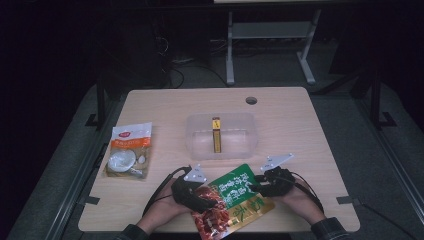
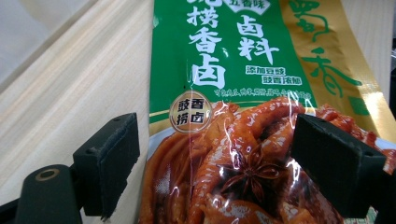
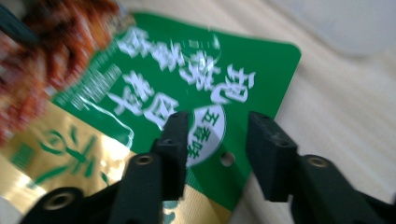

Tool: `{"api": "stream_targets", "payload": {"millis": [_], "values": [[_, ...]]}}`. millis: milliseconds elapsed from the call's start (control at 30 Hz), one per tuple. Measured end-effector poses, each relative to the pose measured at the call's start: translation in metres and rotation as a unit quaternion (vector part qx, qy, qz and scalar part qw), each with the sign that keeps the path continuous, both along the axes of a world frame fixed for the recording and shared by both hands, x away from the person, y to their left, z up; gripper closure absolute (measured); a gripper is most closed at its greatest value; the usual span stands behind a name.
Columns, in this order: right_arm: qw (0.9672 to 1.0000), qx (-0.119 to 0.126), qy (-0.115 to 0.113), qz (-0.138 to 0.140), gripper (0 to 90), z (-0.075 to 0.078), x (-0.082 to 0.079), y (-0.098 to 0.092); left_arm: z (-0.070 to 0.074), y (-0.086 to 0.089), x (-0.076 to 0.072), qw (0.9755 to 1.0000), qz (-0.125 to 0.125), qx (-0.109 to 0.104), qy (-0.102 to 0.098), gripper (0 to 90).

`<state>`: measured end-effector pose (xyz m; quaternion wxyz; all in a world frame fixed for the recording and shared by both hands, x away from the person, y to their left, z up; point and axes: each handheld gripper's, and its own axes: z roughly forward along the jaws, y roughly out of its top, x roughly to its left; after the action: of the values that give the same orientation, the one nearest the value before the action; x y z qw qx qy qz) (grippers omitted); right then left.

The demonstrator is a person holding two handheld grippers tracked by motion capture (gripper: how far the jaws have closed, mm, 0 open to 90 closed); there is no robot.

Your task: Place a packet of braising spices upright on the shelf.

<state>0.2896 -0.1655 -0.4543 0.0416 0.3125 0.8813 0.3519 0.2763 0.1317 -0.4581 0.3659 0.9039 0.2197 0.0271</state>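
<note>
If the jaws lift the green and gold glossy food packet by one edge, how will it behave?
The green and gold glossy food packet will probably flop and sag, being thin wrinkled film. Its shiny surface may slip between the jaws. It lies flat on the wooden table, so rolling seems unlikely.

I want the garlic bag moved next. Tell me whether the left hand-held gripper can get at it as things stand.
Probably yes. The left hand-held gripper, jaws open over the green sauce packet, has bare table between it and the garlic bag; the clear tub sits off to the side.
</note>
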Motion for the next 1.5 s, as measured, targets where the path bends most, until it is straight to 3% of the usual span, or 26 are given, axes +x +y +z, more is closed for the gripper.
{"api": "stream_targets", "payload": {"millis": [100,300,500,833,1000,1033,1100,1167,1233,1300,1500], "values": [[0.9997,0.010,-0.015,-0.014,45.3,0.006,-0.001,-0.007,-0.002,-0.002,0.000,1.0000,0.002,0.005,0.002,15.5],[0.9993,0.008,-0.024,-0.029,35.8,0.007,-0.003,-0.018,-0.006,-0.004,0.000,0.9999,0.002,0.014,0.007,15.7],[0.9989,0.006,-0.023,-0.040,31.2,0.006,-0.014,-0.025,-0.006,-0.005,-0.002,0.9999,0.000,0.012,0.000,22.3],[0.9984,0.011,-0.028,-0.047,30.4,0.007,-0.018,-0.030,-0.006,-0.004,0.002,0.9997,0.005,0.024,-0.006,21.7],[0.9984,0.009,-0.029,-0.049,30.4,0.007,-0.017,-0.031,-0.004,-0.005,-0.001,0.9995,0.002,0.029,-0.013,36.8],[0.9983,0.009,-0.029,-0.050,30.5,0.007,-0.017,-0.032,-0.004,-0.006,-0.002,0.9994,0.001,0.030,-0.015,45.2],[0.9982,0.011,-0.031,-0.051,30.5,0.007,-0.017,-0.032,-0.002,-0.010,-0.006,0.9989,-0.007,0.041,-0.025,49.8],[0.9981,0.011,-0.035,-0.049,30.6,0.008,-0.017,-0.032,-0.001,-0.013,-0.010,0.9984,-0.009,0.048,-0.028,64.2],[0.9981,0.012,-0.035,-0.050,30.7,0.008,-0.017,-0.032,0.000,-0.016,-0.011,0.9983,-0.006,0.051,-0.027,67.3],[0.9981,0.011,-0.034,-0.051,30.9,0.009,-0.017,-0.031,0.000,-0.018,-0.011,0.9983,-0.008,0.051,-0.027,77.4],[0.9979,0.014,-0.040,-0.050,31.0,0.010,-0.017,-0.032,0.001,-0.020,-0.012,0.9979,-0.008,0.055,-0.033,86.3]]}}
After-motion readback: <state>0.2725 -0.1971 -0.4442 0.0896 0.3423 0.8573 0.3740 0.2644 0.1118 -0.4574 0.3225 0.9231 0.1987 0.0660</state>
